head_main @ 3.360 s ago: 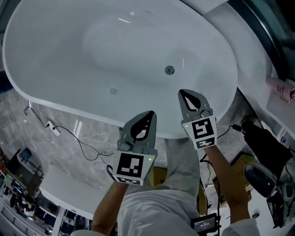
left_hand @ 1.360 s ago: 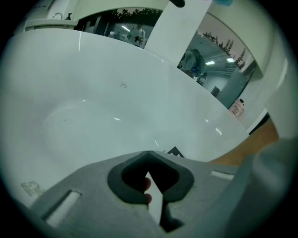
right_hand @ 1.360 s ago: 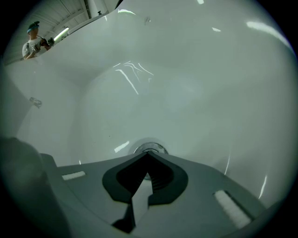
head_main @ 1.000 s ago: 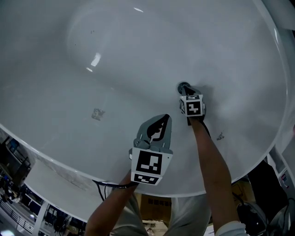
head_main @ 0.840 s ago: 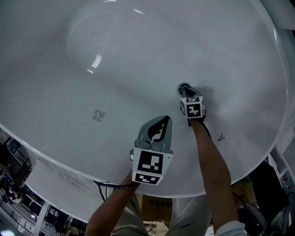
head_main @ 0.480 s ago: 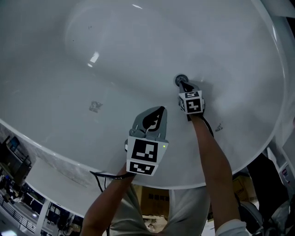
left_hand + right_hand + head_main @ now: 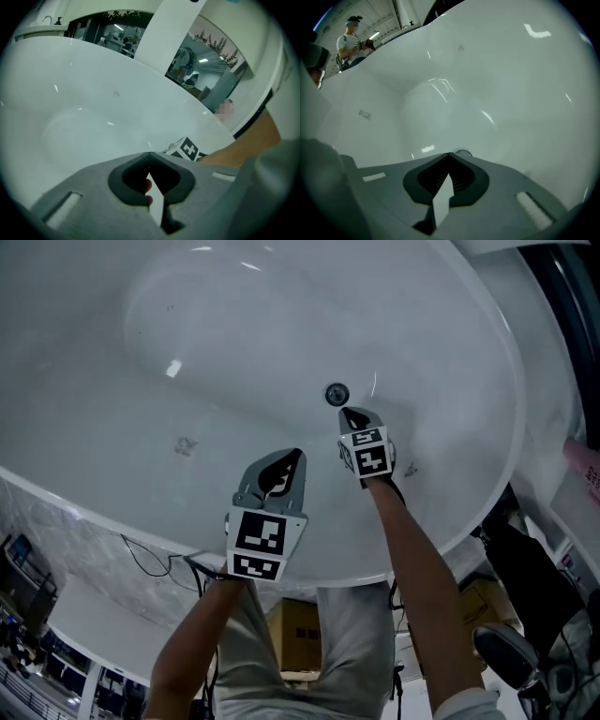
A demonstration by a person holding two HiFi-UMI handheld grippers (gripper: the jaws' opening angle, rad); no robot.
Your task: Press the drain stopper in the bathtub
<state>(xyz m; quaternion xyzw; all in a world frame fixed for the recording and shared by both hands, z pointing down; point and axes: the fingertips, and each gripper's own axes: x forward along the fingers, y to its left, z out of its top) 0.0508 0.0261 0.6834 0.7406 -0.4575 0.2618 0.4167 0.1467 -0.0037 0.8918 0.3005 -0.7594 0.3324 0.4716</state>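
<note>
The round chrome drain stopper (image 7: 337, 394) sits at the bottom of the white bathtub (image 7: 112, 474). My right gripper (image 7: 348, 415) is shut and empty, its tips a short way on the near side of the stopper, clear of it. In the right gripper view the stopper (image 7: 462, 153) peeks just past the closed tips (image 7: 449, 154). My left gripper (image 7: 292, 456) is shut and empty too, held over the tub's near wall to the left. In the left gripper view its tips (image 7: 149, 153) point across the tub, with the right gripper's marker cube (image 7: 186, 148) just beyond.
A small mark (image 7: 185, 444) shows on the tub's near wall at the left. A cable (image 7: 150, 559) runs over the marble floor outside the rim. A pink bottle (image 7: 583, 461) lies at the right edge. Dark gear (image 7: 511, 652) sits at the lower right.
The right gripper has drawn back from the drain stopper, which it covered a second ago; the stopper now shows uncovered. The head view has pulled back, so both grippers sit lower and further left.
</note>
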